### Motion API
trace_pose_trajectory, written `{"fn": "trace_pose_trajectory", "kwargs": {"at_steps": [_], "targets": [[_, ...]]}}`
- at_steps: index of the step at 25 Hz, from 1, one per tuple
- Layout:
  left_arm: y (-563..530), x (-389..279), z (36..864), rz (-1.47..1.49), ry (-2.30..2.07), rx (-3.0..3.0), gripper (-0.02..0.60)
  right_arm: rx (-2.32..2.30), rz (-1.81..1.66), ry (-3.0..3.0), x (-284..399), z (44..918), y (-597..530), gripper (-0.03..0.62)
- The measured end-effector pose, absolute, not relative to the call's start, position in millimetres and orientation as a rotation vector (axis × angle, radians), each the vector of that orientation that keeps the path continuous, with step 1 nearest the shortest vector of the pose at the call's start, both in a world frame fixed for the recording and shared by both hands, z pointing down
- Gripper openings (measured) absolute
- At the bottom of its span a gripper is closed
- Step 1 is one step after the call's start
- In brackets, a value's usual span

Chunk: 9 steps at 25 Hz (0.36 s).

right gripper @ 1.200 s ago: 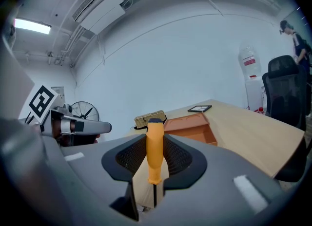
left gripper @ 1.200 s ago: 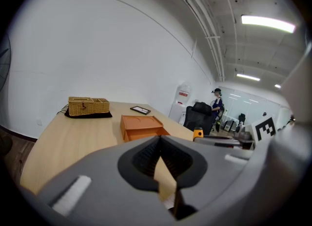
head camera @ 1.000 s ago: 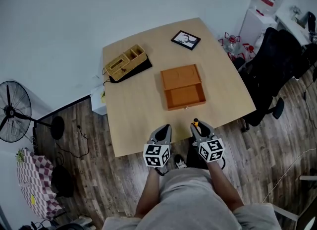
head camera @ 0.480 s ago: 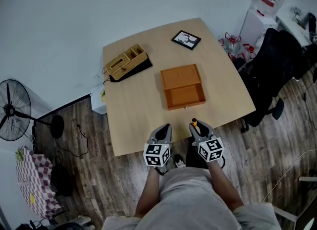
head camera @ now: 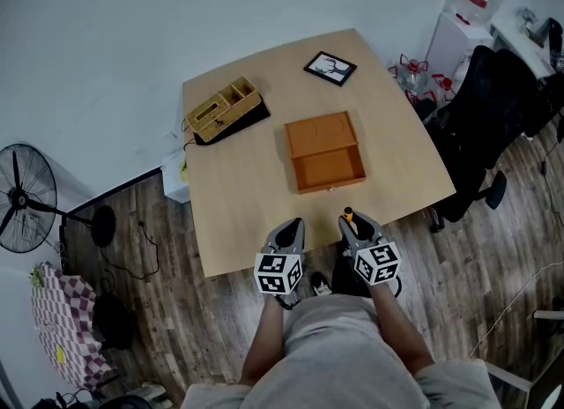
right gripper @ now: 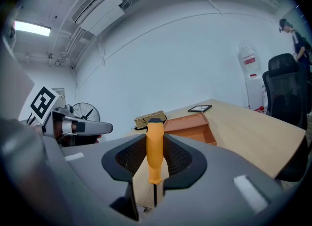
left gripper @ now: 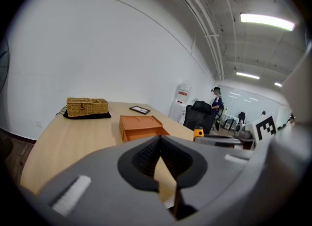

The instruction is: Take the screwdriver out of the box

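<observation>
**Editor:** At the pale wooden worktop, what leads?

**Photographer:** An orange box lies open at mid-worktop, its lid folded back toward the far side. A wicker basket sits on a dark mat at the far left corner, and a black picture frame lies near the far right edge.

**Editor:** And the person's tools?

**Photographer:** Both are held side by side at the near edge, well apart from the box. The left tool has its jaws brought together at the tips, with only worktop showing past them. The right tool is clamped on the screwdriver. Its orange handle with a black cap stands up between the jaws, out of the box.
</observation>
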<state>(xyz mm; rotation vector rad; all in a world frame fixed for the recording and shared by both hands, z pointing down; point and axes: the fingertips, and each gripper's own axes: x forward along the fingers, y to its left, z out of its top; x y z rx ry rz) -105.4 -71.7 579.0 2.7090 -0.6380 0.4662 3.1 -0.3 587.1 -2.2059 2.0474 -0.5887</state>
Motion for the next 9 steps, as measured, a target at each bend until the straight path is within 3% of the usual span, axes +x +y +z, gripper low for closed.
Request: {"fn": "trace_pose_trajectory", "kwargs": {"at_steps": [9], "targets": [[-69.7,-98.3,579.6,0.472,-0.619,2.714,0.055,-2.163,-0.621,2.023,8.3,587.5,0.4,0.107]]}}
